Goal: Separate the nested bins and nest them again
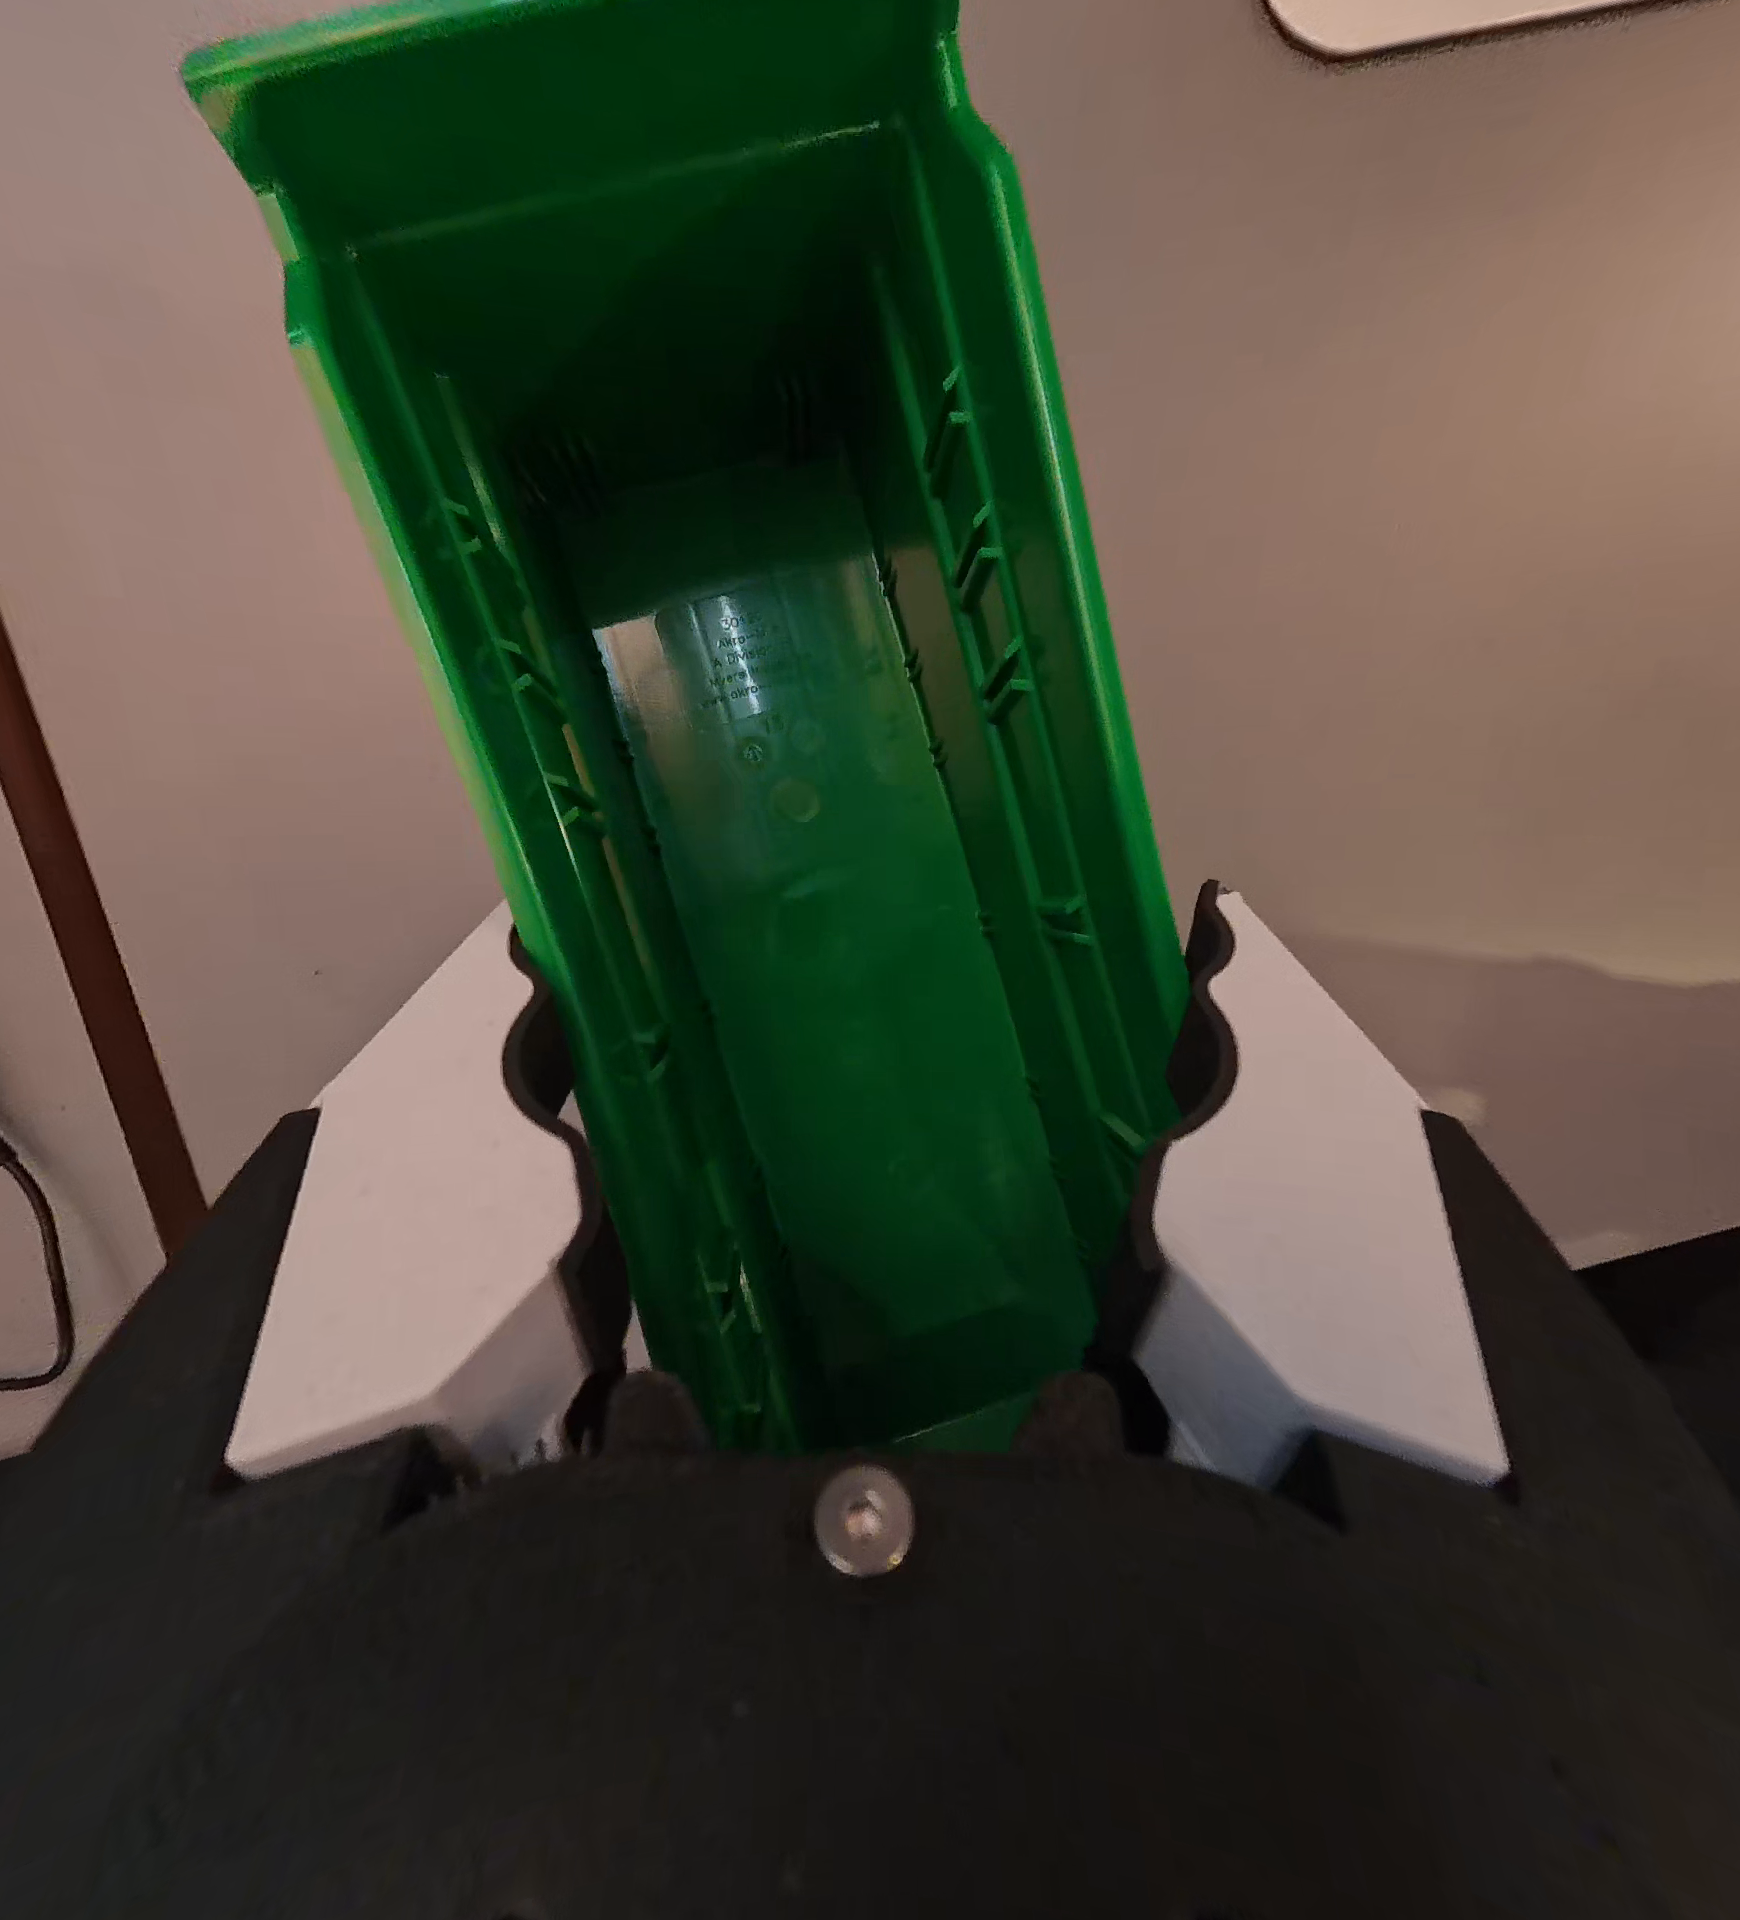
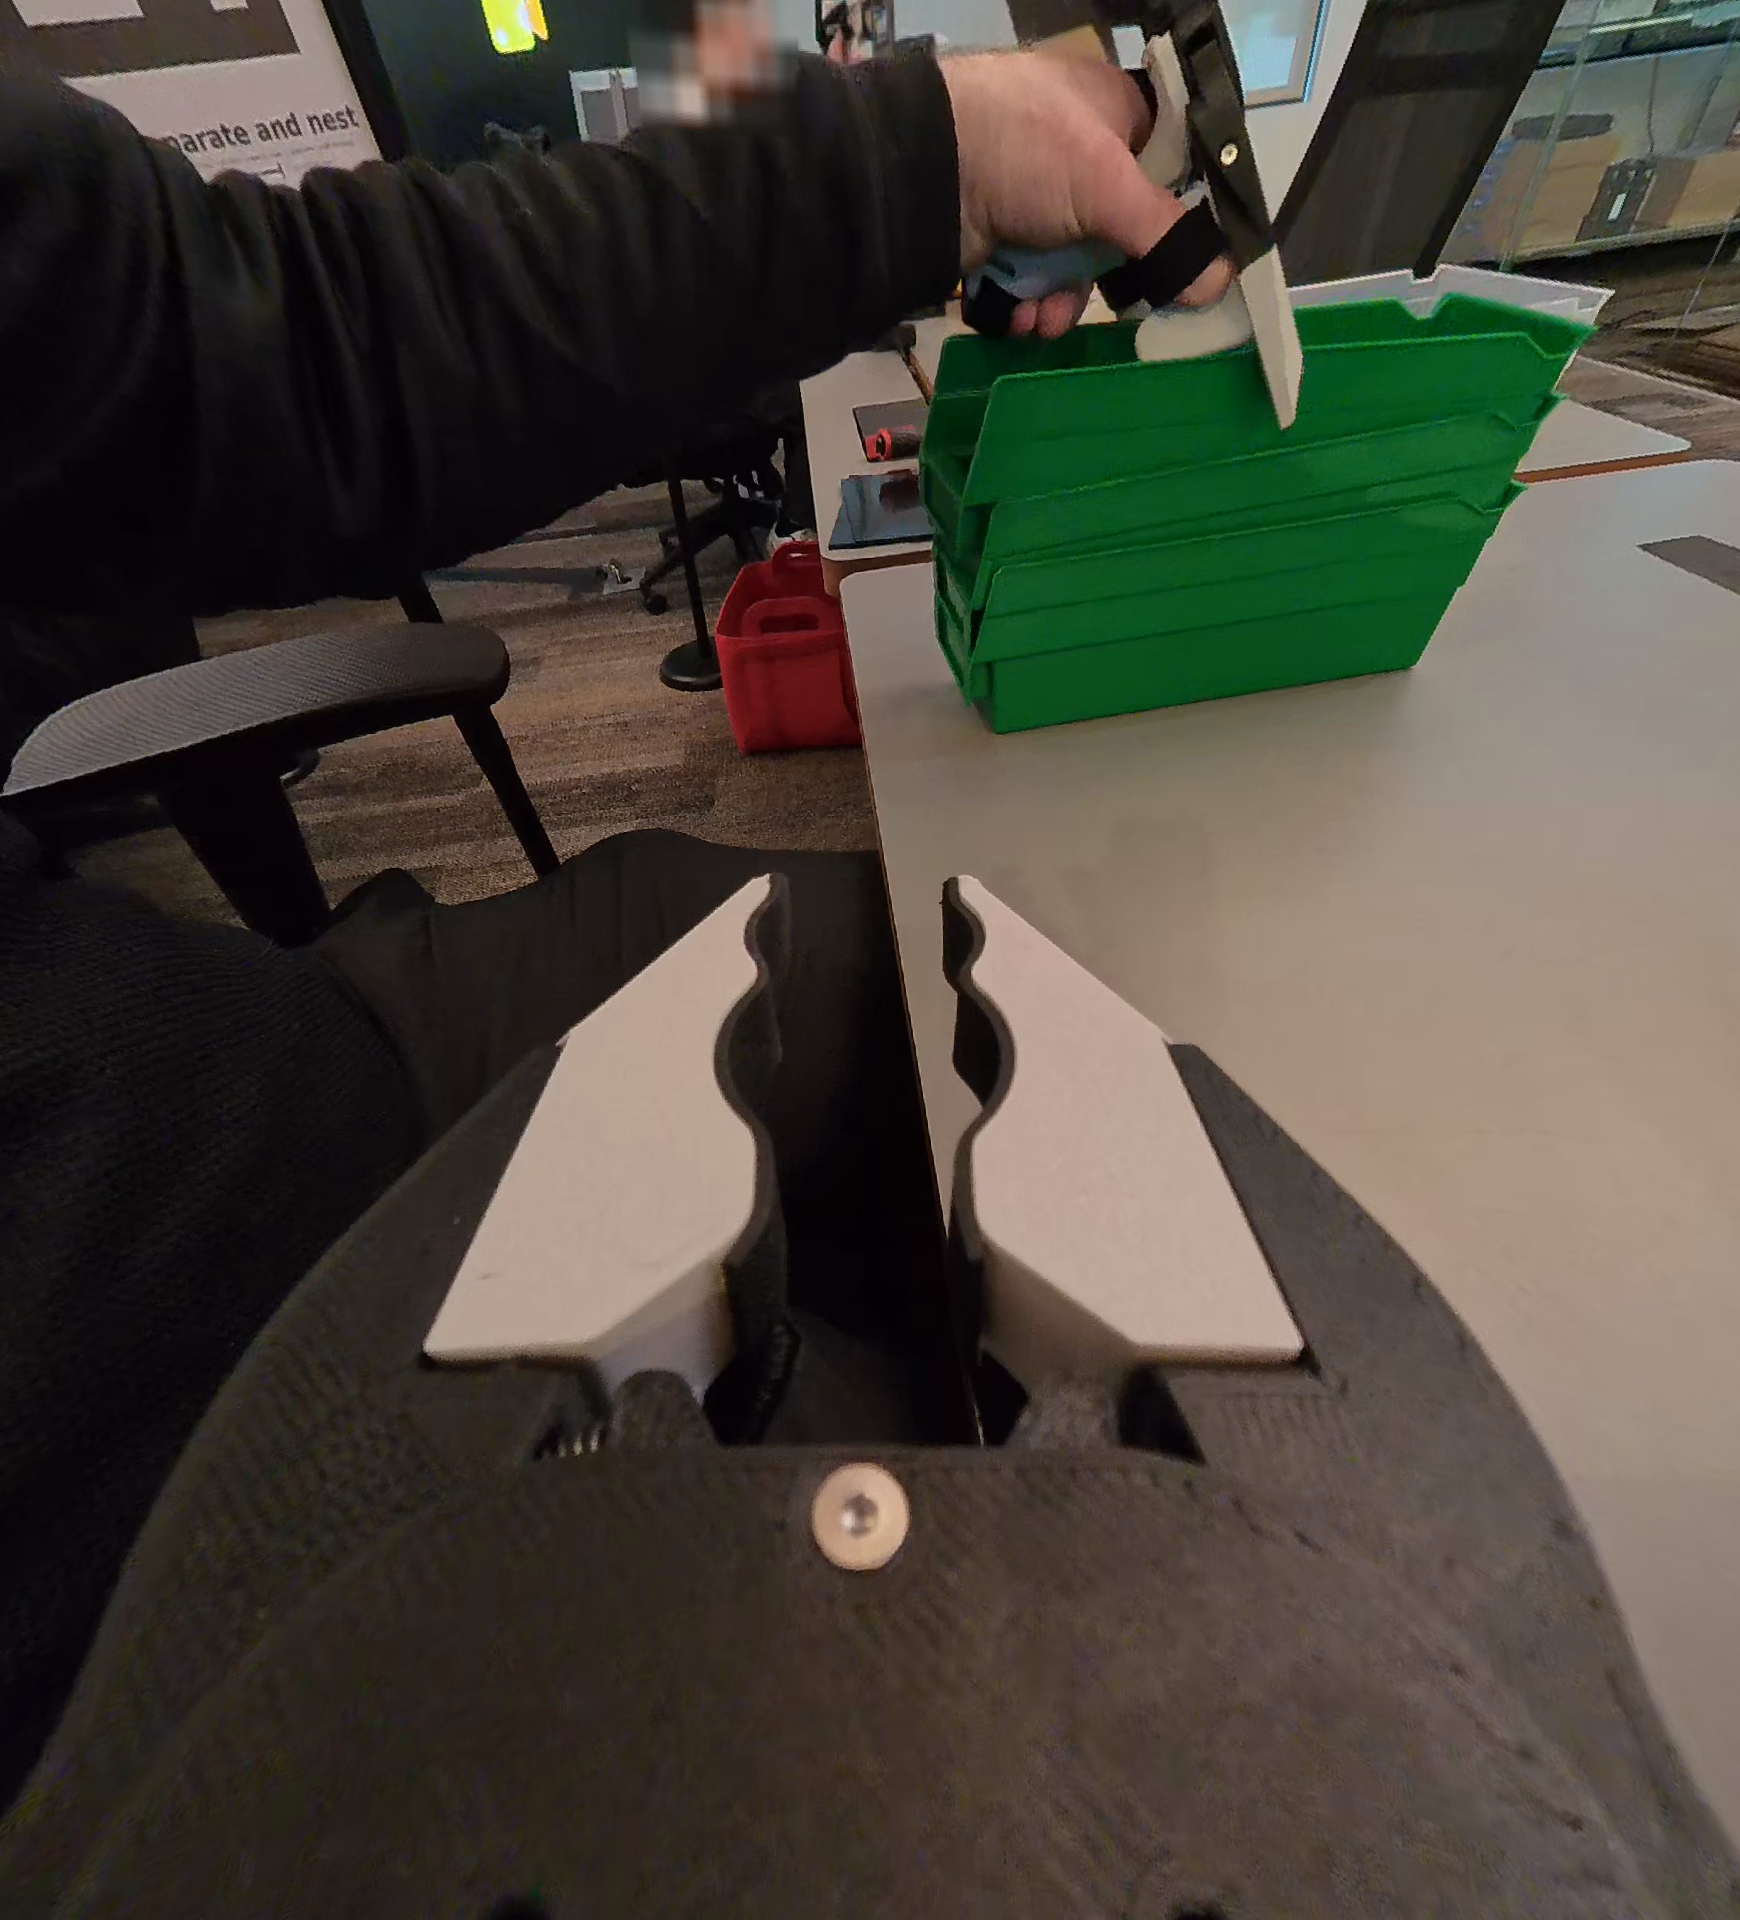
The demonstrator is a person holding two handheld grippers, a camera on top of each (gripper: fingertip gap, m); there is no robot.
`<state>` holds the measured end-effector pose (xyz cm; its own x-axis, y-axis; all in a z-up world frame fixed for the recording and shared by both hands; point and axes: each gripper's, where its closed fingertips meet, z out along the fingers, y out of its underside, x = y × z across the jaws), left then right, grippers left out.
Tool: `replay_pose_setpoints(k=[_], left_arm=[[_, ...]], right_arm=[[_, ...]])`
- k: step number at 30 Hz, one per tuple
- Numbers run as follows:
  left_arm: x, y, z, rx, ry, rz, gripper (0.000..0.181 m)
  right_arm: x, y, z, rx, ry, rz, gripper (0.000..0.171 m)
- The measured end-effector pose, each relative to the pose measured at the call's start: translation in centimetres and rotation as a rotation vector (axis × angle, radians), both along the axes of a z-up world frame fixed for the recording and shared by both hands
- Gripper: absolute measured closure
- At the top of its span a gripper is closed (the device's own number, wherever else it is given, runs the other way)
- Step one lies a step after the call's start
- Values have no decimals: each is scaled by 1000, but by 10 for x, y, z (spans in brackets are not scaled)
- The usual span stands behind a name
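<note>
The left gripper [image 1: 861, 1049] is clamping both fingers on the side walls of the top green bin [image 1: 741, 623], which is sitting in the stack of nested green bins [image 2: 1219, 582] on the grey table [image 2: 1365, 935]. The right gripper [image 2: 861, 940] is hovering at the table's near edge (well apart from the stack), its fingers parted and gripping nothing. A red container [image 2: 783, 665] is standing on the floor beside the table.
</note>
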<state>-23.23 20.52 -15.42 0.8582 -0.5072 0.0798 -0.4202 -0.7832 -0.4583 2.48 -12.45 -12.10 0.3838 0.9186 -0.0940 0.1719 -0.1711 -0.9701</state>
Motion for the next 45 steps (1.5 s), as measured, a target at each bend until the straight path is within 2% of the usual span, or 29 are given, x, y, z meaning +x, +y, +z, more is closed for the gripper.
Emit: replay_pose_setpoints(k=[8, 13, 19, 28, 33, 39, 43, 45], left_arm=[[-1, 1, -4, 13, -13, 1, 63], [-1, -1, -2, 7, -18, 5, 71], [-1, 6, 18, 52, -56, 30, 73], [0, 12, -6, 84, -32, 39, 68], [0, 13, -8, 80, -34, 40, 67], [1, 14, -13, 86, -25, 25, 63], [-2, 12, -16, 73, -17, 30, 44], [-4, 14, -7, 124, 0, 42, 38]], right_arm=[[-1, 0, -2, -3, -6, 2, 143], [-1, 0, -2, -4, -5, 3, 143], [-1, 0, -1, -5, -2, 5, 144], [-1, 0, -2, -5, -4, 3, 144], [-2, 0, -3, -9, -8, 8, 143], [-2, 1, -3, -9, -8, 8, 143], [-3, 0, -3, -4, -11, 11, 143], [-2, 0, -2, 0, -10, 9, 143]])
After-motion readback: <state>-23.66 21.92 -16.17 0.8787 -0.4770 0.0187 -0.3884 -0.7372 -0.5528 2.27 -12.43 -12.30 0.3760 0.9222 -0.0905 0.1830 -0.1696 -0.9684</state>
